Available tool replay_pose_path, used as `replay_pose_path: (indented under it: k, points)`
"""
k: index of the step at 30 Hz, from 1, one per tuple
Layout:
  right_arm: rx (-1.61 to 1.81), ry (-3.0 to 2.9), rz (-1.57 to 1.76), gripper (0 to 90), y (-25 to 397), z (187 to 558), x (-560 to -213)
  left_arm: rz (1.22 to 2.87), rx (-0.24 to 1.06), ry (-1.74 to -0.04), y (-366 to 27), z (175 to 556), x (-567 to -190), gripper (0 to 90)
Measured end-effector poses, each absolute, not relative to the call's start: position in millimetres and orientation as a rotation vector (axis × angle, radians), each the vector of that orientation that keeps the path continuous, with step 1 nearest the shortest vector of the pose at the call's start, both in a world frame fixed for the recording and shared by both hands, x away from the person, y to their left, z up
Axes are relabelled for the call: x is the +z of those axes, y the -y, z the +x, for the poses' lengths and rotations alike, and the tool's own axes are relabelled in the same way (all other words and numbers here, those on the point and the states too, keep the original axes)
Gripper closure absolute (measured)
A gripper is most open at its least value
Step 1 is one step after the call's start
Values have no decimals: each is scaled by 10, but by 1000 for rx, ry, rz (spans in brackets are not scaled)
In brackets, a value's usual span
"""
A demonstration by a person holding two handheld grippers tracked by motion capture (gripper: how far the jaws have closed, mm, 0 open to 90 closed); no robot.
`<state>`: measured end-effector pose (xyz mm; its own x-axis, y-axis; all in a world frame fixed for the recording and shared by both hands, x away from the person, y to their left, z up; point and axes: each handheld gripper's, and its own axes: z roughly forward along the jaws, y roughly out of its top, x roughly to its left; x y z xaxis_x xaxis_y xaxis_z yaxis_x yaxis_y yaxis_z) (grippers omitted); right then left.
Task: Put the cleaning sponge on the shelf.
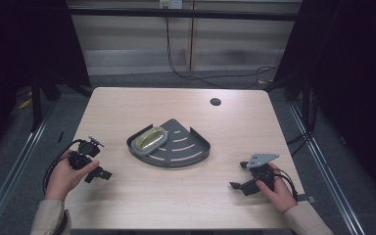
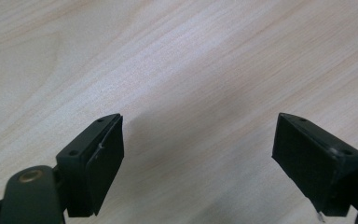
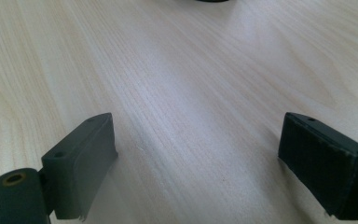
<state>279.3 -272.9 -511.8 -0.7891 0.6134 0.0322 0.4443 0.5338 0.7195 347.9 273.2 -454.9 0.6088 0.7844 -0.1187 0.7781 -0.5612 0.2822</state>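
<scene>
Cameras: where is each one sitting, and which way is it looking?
High view: above the person's side, looking forward and down on the table, the dark corner tray with a yellowish dish; both hands, left gripper, right gripper.
Left gripper view: rides the left gripper, looking down at bare wood between open jaws.
Right gripper view: rides the right gripper, jaws open, facing across the wood.
Shared: all views show the pale wooden tabletop.

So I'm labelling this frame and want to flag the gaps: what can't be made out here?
- Yellowish object in the dark fan-shaped tray, high view: too small and dim to identify.
- Tray in the right gripper view: cut off by the top edge, just a dark sliver.
- Left gripper, high view: the hand covers its body.
- Right gripper, high view: jaw gap too small to judge.
</scene>
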Motion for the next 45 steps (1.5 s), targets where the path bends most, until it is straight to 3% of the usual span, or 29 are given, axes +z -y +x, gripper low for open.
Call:
replay_pose_path:
  k: [35, 45]
  points:
    - [1100, -2549, 894, 105, 2729, 2793, -5118, 2479, 205, -1123, -2861, 3244, -4827, 144]
    - [1100, -2549, 893, 105, 2729, 2794, -5118, 2477, 214, -1046, -2854, 3195, -4892, 19]
